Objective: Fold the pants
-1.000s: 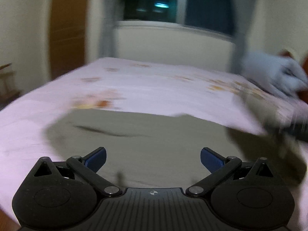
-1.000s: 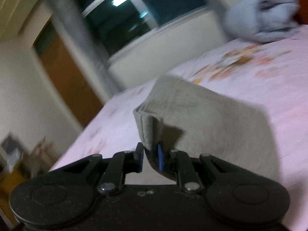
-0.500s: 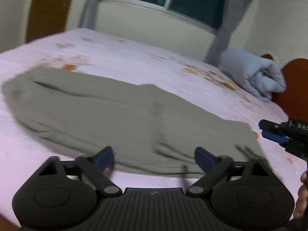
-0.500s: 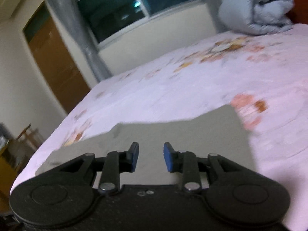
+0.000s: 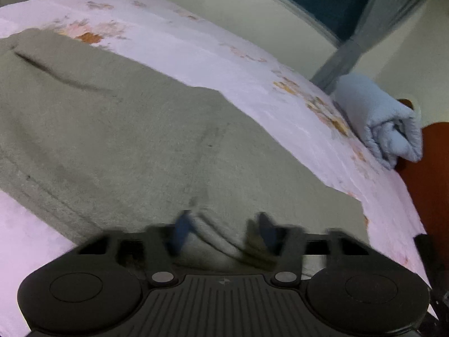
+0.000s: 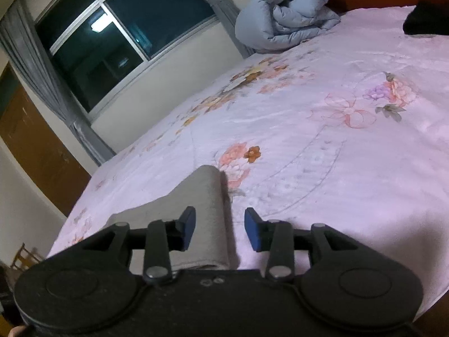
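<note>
Grey-green pants [image 5: 140, 140] lie spread flat across the pink flowered bedsheet [image 5: 224, 56] in the left wrist view. My left gripper [image 5: 223, 230] is low over their near edge. Its blurred jaws are closing, and a bunched ridge of the cloth lies between them. In the right wrist view one folded end of the pants [image 6: 207, 196] rests on the bedsheet [image 6: 336, 168]. My right gripper [image 6: 220, 229] hovers over that end with its jaws opening. The cloth lies beside the left pad, and neither pad presses on it.
A rolled pale blue duvet [image 6: 286, 14] sits at the head of the bed by a red-brown headboard [image 5: 432, 182]. A dark object [image 6: 426, 19] lies at the sheet's far right. A window [image 6: 112, 42] with grey curtains and a brown door [image 6: 36, 154] line the wall.
My right gripper let go of the pants end, which now lies on the sheet, and its jaws have spread. My left gripper dropped to the pants' near edge and its jaws narrowed.
</note>
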A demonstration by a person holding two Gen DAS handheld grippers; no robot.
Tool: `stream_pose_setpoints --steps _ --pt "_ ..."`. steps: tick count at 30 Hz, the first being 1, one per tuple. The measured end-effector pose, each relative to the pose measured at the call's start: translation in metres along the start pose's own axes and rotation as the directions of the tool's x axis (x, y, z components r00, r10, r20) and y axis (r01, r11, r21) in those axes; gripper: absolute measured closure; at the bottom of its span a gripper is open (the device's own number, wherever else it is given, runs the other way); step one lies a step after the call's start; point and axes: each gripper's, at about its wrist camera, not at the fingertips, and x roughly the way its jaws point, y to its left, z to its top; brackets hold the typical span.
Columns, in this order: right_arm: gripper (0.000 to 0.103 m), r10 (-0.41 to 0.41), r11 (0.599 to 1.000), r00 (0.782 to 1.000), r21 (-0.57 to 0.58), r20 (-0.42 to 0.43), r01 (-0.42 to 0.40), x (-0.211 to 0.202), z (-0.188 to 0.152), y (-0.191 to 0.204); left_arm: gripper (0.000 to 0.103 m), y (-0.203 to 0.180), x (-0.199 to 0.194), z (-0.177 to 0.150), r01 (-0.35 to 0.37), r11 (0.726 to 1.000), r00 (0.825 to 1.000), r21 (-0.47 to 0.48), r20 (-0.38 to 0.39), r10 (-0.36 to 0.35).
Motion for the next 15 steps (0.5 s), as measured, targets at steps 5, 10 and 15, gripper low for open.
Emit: stream_pose_setpoints --steps 5,10,15 --pt "0.063 0.004 1.0 0.998 -0.023 -0.057 -0.005 0.01 -0.005 0.002 0.086 0.011 -0.018 0.0 0.077 0.996 0.996 -0.038 0.049 -0.075" --pt "0.059 0.088 0.995 0.995 -0.044 -0.044 -0.09 0.002 -0.006 0.009 0.085 0.016 -0.011 -0.006 0.025 1.0 1.0 -0.015 0.005 -0.025" --pt "0.054 0.17 0.984 0.977 -0.022 -0.127 -0.175 0.008 -0.014 0.021 0.084 0.017 -0.006 -0.007 0.036 0.999 0.999 -0.021 -0.002 -0.036"
